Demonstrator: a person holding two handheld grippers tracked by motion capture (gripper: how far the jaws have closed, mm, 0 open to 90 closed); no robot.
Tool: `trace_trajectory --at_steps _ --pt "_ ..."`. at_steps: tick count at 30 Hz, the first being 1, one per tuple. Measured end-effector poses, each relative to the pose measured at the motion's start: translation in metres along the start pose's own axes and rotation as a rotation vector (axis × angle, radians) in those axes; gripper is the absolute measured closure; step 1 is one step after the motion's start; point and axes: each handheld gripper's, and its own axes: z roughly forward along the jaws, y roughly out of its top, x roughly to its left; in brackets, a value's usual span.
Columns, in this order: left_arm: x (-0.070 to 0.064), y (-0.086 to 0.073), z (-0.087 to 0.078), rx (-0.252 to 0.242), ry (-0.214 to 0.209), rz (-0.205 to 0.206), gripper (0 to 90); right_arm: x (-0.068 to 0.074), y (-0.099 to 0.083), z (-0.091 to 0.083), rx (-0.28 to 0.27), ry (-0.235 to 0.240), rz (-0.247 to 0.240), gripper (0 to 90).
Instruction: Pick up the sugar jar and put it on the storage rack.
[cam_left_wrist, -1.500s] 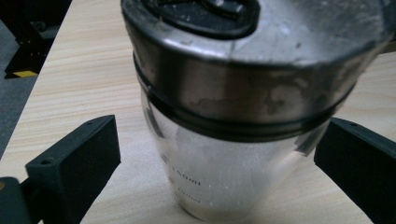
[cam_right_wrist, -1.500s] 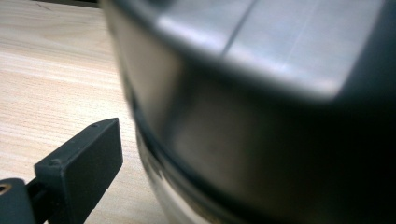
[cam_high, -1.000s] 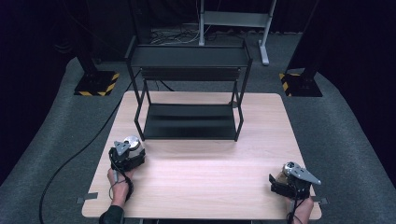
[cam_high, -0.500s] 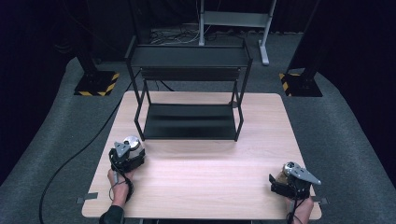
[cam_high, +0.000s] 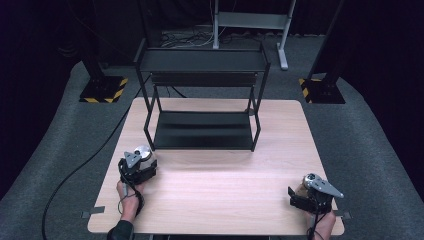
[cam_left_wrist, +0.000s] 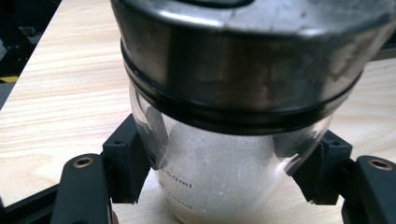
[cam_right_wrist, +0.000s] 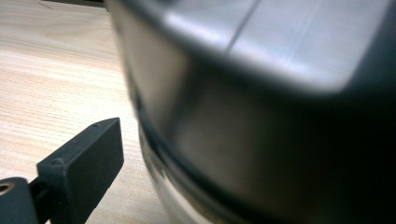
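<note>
Two glass jars with metal lids stand on the wooden table (cam_high: 220, 200). My left gripper (cam_high: 140, 161) is near the table's front left. Its black pads (cam_left_wrist: 128, 165) press both sides of the left jar (cam_left_wrist: 219, 172), which holds something white under a grey lid (cam_high: 144, 152). My right gripper (cam_high: 306, 185) is at the front right corner, with the second jar (cam_right_wrist: 261, 107) deep between its jaws. One of its fingers (cam_right_wrist: 81, 170) stands just left of that jar with a sliver of table between them. The other finger is hidden behind the jar.
A black two-tier metal rack (cam_high: 202, 131) stands at the back middle of the table, its upper shelf (cam_high: 200, 61) raised on thin legs. A black cable (cam_high: 80, 167) trails off the left edge. Yellow-black stand feet (cam_high: 102, 90) sit on the grey floor.
</note>
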Motion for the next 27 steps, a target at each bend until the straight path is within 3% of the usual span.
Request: trace_trajectory --at_steps 27 --pt "-0.01 0.017 0.003 -0.003 -0.032 0.053 29.8 0.0 -0.001 -0.001 -0.008 -0.001 0.003 1.3"
